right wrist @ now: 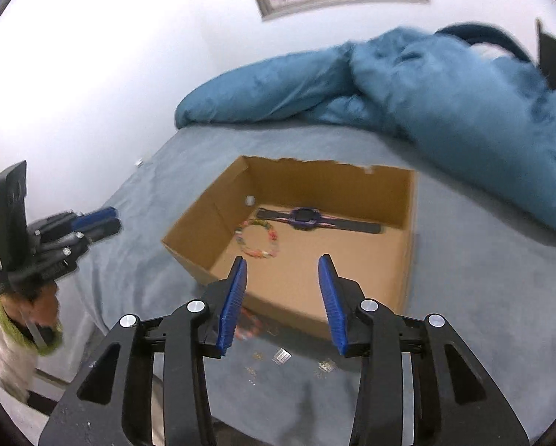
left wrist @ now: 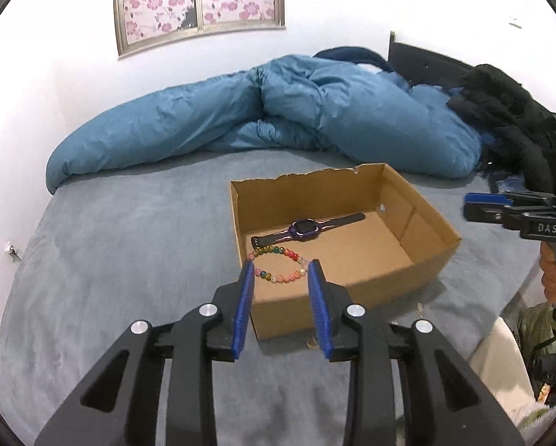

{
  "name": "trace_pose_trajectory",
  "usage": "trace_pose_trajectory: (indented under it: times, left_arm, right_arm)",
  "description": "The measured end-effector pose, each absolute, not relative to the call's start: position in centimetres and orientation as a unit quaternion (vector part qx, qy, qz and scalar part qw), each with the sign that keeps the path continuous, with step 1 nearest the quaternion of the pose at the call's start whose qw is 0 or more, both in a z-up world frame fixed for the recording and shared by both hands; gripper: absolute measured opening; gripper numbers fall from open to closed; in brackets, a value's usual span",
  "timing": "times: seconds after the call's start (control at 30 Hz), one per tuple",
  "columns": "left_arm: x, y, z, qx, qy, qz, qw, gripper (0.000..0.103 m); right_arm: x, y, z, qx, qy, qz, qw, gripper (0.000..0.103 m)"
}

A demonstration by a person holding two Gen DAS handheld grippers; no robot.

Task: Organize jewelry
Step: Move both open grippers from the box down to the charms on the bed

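On the grey bed (left wrist: pixel 110 260), an open cardboard box (left wrist: pixel 419 249) holds a purple watch (left wrist: pixel 306 228), strap lying lengthwise along its far wall, and a beaded bracelet (left wrist: pixel 278 264) lying flat just before it. Both hand-held grippers, left (left wrist: pixel 280 297) and right (right wrist: pixel 282 290), hover partly open, empty. One body reads "DAS".

the bracelet (right wrist: pixel 257 239) and left gripper (right wrist: pixel 105 219) blur in the right wrist view. bits (right wrist: pixel 281 356) before the box (right wrist: pixel 188 239) are too small to tell.
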State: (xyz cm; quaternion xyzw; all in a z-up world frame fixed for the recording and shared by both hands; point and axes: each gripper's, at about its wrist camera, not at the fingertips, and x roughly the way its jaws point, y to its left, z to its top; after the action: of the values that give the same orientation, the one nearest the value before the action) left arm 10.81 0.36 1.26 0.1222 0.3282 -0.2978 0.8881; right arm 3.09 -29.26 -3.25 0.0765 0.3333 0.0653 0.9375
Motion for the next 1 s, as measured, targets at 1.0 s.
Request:
trace_pose_trajectory:
  times: [1.0]
  left_arm:
    - [9.8,-4.9,-14.6,0.235,0.361,-0.339,0.836,0.031]
  right_arm:
    - [1.6,-28.2,-18.0,-0.028,0.387,0.058,0.92,0.034]
